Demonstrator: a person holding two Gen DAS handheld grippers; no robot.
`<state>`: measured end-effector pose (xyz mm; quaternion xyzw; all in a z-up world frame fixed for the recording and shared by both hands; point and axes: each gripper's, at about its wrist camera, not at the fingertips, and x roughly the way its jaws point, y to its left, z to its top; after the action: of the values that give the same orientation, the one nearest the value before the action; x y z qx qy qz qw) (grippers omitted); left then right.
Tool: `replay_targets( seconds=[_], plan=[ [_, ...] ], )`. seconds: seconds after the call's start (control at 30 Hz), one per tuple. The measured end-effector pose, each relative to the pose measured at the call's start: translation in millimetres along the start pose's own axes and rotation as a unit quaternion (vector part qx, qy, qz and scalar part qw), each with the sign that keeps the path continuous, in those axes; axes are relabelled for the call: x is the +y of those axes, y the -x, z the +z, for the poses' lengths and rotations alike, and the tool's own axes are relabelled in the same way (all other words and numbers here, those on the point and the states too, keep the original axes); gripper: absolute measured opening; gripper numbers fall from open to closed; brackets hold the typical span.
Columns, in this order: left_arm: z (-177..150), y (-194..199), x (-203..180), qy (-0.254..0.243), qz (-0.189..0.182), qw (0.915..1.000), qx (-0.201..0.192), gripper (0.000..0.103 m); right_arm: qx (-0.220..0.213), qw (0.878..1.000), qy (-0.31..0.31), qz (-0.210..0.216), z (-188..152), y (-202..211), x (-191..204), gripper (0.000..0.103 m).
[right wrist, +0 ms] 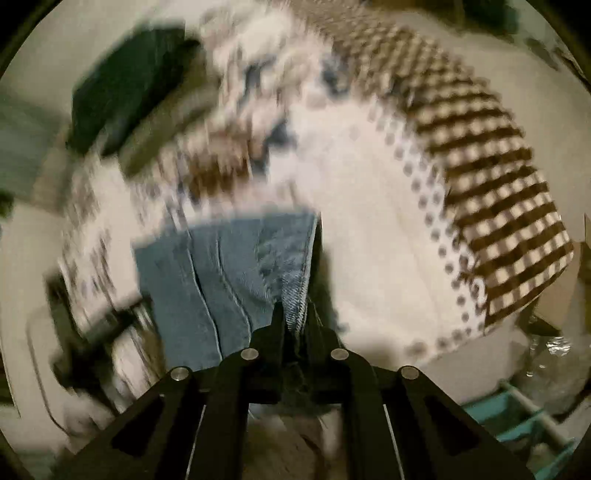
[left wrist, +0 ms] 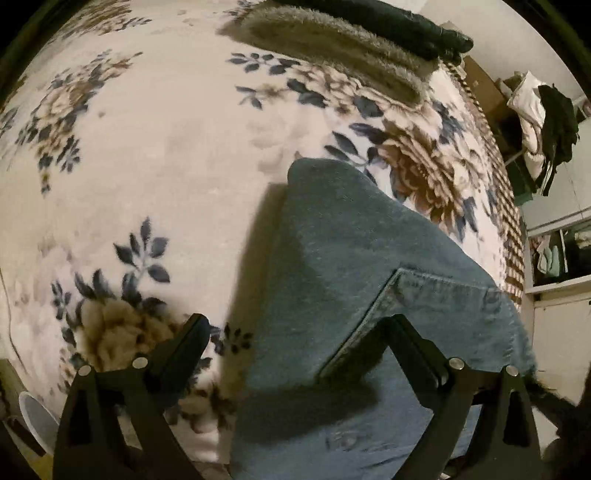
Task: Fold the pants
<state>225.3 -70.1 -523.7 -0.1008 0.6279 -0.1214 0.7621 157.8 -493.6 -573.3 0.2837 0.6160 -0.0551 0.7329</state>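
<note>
Blue denim pants [left wrist: 354, 266] lie on a floral blanket [left wrist: 155, 155], a back pocket showing near the bottom of the left wrist view. My left gripper [left wrist: 295, 325] hangs open above the pants, one finger over the blanket and the other over the denim, with nothing pinched. In the right wrist view, which is blurred by motion, my right gripper [right wrist: 295, 314] is shut on a hemmed edge of the pants [right wrist: 229, 266]. The denim hangs from its fingertips above the bed.
A grey fuzzy cushion [left wrist: 332, 48] and a dark garment [left wrist: 388, 18] lie at the far end of the bed. A brown checked blanket border [right wrist: 491, 173] runs along the bed's side. Clothes [left wrist: 543, 122] hang beside shelves to the right. A teal rack [right wrist: 524, 424] stands on the floor.
</note>
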Motion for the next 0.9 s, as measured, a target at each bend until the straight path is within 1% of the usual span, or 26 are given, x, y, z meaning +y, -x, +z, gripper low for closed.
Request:
replay_targets(
  seconds=[0.03, 0.07, 0.1, 0.13, 0.17, 0.23, 0.27, 0.33, 0.37, 0.4, 0.43, 0.47, 0.5, 0.53, 0.57, 0.63, 0.7, 0.77, 0.83, 0.9],
  plan=[
    [0.5, -3.0, 0.3, -0.001, 0.001, 1.0000, 0.006, 0.098, 0.024, 1.000, -0.004, 0.002, 1.6, -11.7, -4.6, 0.017],
    [0.4, -4.7, 0.6, 0.000, 0.000, 1.0000, 0.009, 0.098, 0.034, 0.999, -0.004, 0.003, 2.6, -17.0, -6.3, 0.025],
    [0.9, -6.1, 0.6, 0.001, 0.000, 0.9999, 0.013, 0.098, 0.038, 0.999, 0.000, 0.005, 5.7, -20.1, -7.7, 0.030],
    [1.6, -6.3, 0.5, 0.001, -0.003, 0.9999, 0.014, 0.098, 0.031, 0.999, -0.002, 0.007, 9.2, -19.5, -9.7, 0.047],
    [2.0, -6.0, -0.2, 0.000, -0.005, 0.9999, 0.013, 0.098, 0.013, 1.000, -0.011, 0.022, 16.4, -15.0, -12.9, 0.065],
    [3.5, -6.2, -2.0, -0.003, -0.006, 0.9999, 0.011, 0.098, 0.000, 0.998, -0.025, 0.056, 30.6, -16.3, -16.8, 0.081],
    [4.6, -6.9, -3.1, -0.005, -0.009, 0.9999, 0.011, 0.098, 0.000, 0.997, -0.032, 0.064, 36.9, -21.6, -18.9, 0.081],
    [7.9, -9.1, -6.0, -0.008, -0.010, 0.9999, 0.012, 0.098, 0.031, 0.996, -0.047, 0.076, 53.4, -51.3, -22.7, 0.081],
    [9.8, -9.0, -7.3, -0.009, -0.010, 0.9998, 0.011, 0.098, 0.054, 0.994, -0.056, 0.081, 58.8, -68.4, -24.5, 0.081],
    [11.9, -8.1, -9.6, -0.013, -0.011, 0.9998, 0.009, 0.098, 0.071, 0.992, -0.062, 0.088, 63.0, -79.1, -23.0, 0.077],
    [14.0, -7.2, -11.9, -0.018, -0.010, 0.9998, 0.006, 0.098, 0.085, 0.989, -0.066, 0.100, 65.0, -91.2, -22.1, 0.056],
    [15.6, -6.2, -13.7, -0.024, -0.007, 0.9997, 0.004, 0.098, 0.081, 0.989, -0.062, 0.111, 64.9, -96.6, -19.3, 0.035],
    [17.1, -4.5, -15.7, -0.030, -0.004, 0.9995, 0.002, 0.098, 0.069, 0.993, -0.048, 0.087, 64.3, -94.7, -14.4, 0.020],
    [18.1, -2.6, -17.3, -0.034, -0.005, 0.9994, 0.000, 0.098, 0.052, 0.997, -0.015, 0.047, 61.9, -85.8, -4.4, 0.009],
    [19.1, -0.6, -18.0, -0.036, -0.005, 0.9993, -0.002, 0.098, 0.036, 0.999, 0.000, 0.033, 58.2, -76.1, 2.7, 0.007],
    [21.3, 2.8, -18.3, -0.039, -0.006, 0.9992, -0.006, 0.098, 0.007, 1.000, 0.002, 0.023, 47.0, -50.5, 10.2, 0.006],
    [23.1, 4.8, -17.6, -0.035, -0.008, 0.9993, -0.009, 0.098, -0.017, 0.999, -0.017, 0.023, 39.1, -27.5, 8.3, 0.006],
    [24.9, 4.6, -15.6, -0.028, -0.011, 0.9995, -0.012, 0.098, -0.041, 0.998, -0.036, 0.012, 34.2, -7.9, -0.2, 0.006],
    [26.8, -0.9, -12.9, -0.018, -0.010, 0.9997, -0.009, 0.098, -0.043, 0.998, -0.041, 0.002, 32.9, -6.6, -10.2, 0.006],
    [28.3, -9.4, -10.7, -0.013, -0.006, 0.9999, -0.008, 0.098, -0.029, 0.998, -0.056, -0.011, 32.9, -25.5, -22.9, 0.008]
  ],
)
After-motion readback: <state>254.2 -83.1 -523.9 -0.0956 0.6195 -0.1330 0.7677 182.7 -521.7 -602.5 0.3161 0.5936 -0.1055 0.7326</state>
